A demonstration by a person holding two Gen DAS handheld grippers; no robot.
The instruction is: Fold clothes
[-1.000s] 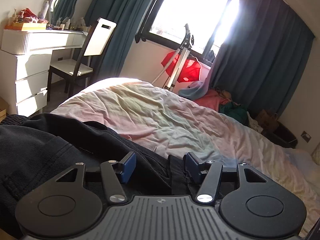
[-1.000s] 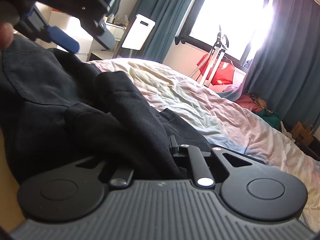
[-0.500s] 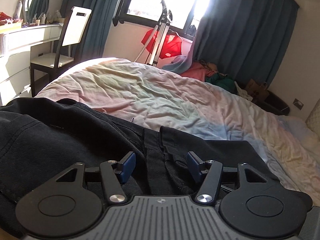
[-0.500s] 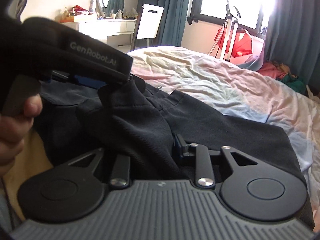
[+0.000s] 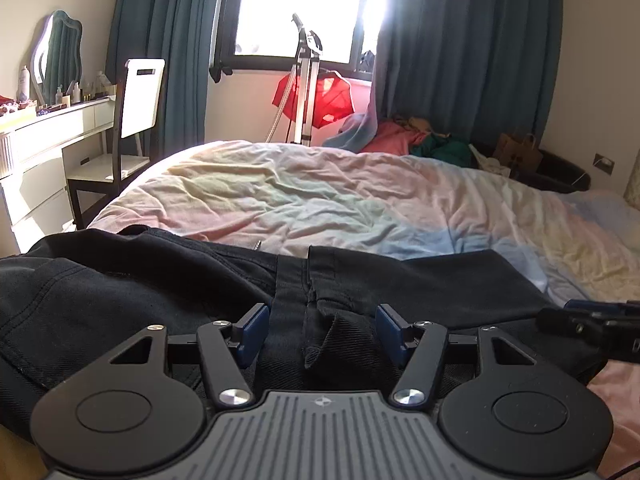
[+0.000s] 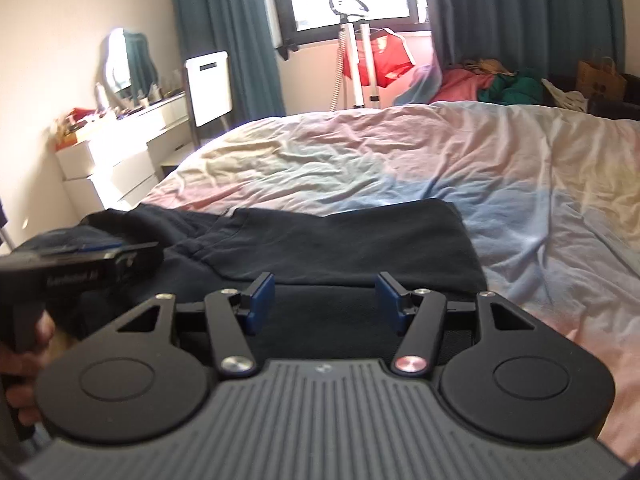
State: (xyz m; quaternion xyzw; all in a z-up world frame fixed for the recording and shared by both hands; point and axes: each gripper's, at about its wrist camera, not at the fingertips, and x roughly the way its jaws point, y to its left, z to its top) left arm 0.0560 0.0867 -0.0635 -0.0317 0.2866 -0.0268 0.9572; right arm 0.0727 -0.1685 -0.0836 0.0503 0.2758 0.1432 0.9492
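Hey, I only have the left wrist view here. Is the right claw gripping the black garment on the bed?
Observer: No. The right claw is opening, with nothing between its pads. The black garment lies below and beyond them.
Operator: How does the garment's right side lie?
Observer: Flat on the duvet, ending in a fairly straight edge.
Operator: What is behind my left claw?
Observer: A hand around its handle, at the left edge of the right wrist view.
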